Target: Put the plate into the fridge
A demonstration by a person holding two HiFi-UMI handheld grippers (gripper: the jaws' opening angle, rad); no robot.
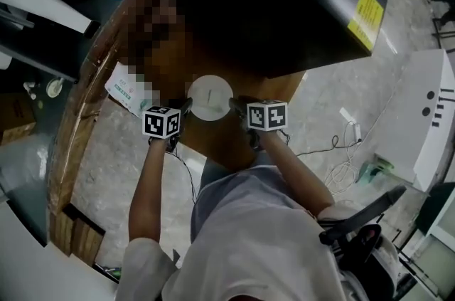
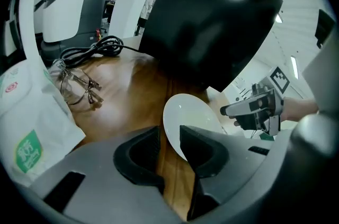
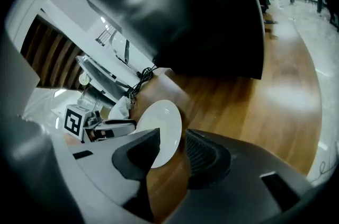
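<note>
1. The plate (image 1: 210,97) lies flat on the wooden table (image 1: 222,144) at the centre of the head view, directly between the left gripper (image 1: 186,107) and the right gripper (image 1: 236,107), with one at each side of its rim and neither clearly nearer
2. In the left gripper view the jaws of the left gripper (image 2: 169,135) stand apart over bare wood; the plate (image 2: 190,114) sits ahead and to the right of the gap
3. The right gripper (image 3: 172,143) is also spread and empty; the plate (image 3: 159,125) lies ahead and to the left
4. The plate is round, with no long axis; it is white, glossy and shallow, likely slippery at the thin rim
5. The black, smooth cabinet (image 1: 284,1), probably the fridge, fills the upper frame just beyond the plate
</note>
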